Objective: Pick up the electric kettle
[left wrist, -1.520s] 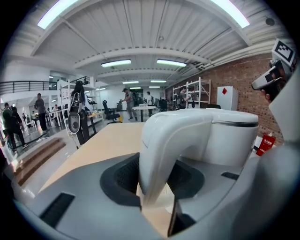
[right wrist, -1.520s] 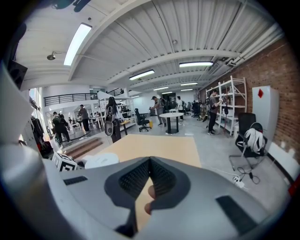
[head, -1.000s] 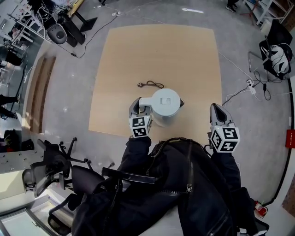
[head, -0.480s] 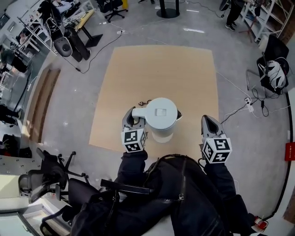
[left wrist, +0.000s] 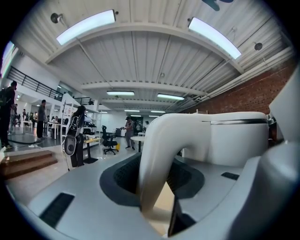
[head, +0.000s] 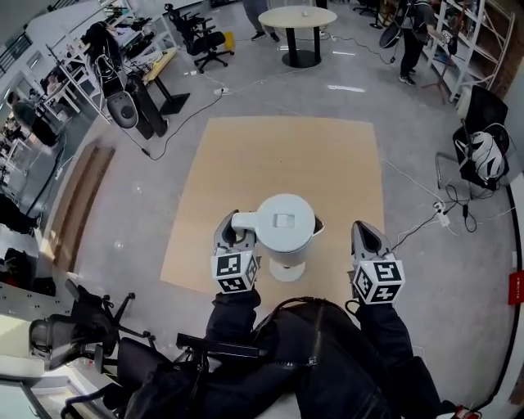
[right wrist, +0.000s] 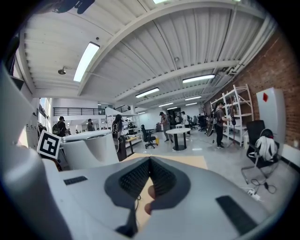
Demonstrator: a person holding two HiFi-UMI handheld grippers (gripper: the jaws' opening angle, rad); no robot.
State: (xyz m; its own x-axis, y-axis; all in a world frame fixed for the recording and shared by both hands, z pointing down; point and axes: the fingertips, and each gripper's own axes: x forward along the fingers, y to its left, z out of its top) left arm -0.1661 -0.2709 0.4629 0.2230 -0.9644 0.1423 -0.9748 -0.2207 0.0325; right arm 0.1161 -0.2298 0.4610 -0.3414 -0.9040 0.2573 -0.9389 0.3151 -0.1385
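The white electric kettle (head: 282,229) hangs in the air above the wooden board (head: 278,155). Its round white base (head: 286,272) lies on the board below it. My left gripper (head: 233,237) is shut on the kettle's curved handle (head: 243,221). In the left gripper view the handle (left wrist: 157,159) runs down between the two jaws, with the kettle body (left wrist: 234,140) to the right. My right gripper (head: 366,237) floats to the right of the kettle, apart from it, shut with nothing in it. The right gripper view shows the kettle (right wrist: 89,150) at the left.
A round table (head: 301,18) and an office chair (head: 201,41) stand at the far end. A chair with a bag (head: 483,151) and floor cables (head: 434,213) lie at the right. Stands and gear (head: 123,106) sit at the left. Several people stand in the background.
My left gripper has risen with the kettle, which has come off its base and left it on the board. The right gripper has risen a little too.
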